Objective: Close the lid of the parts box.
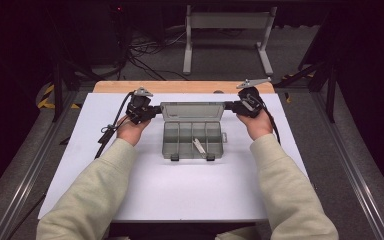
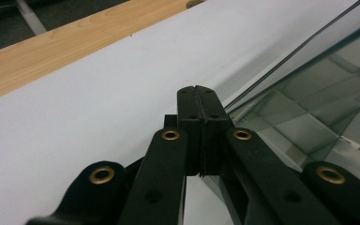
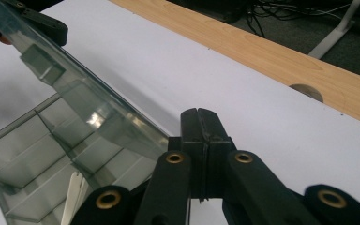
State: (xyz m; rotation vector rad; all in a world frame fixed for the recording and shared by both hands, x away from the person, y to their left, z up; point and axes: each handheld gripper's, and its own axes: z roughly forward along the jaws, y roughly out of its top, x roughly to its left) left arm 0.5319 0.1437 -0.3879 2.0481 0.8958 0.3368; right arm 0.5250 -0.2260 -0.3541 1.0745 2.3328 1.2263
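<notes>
Both jaws are clamping shut, the left gripper (image 1: 152, 111) at 9 o'clock and the right gripper (image 1: 231, 106) at 3 o'clock of the organizer lid (image 1: 192, 111); they should be swinging it evenly, keeping the box (image 1: 192, 141) flat on the counter (image 1: 180, 185)

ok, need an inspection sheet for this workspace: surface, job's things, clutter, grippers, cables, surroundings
Surface: white sheet over a wooden table, wood bare along the far edge.
Job's things: clear compartment box, lid raised; a small pale item lies in one compartment.
Clutter: nothing seen.
Grippers: left gripper at the lid's left edge, right gripper at its right edge; both shut. Whether either pinches the lid cannot be told.
Cables: one trails from each gripper; a tangle lies on the floor beyond the table.
Surroundings: dark room, grey stand behind.
</notes>
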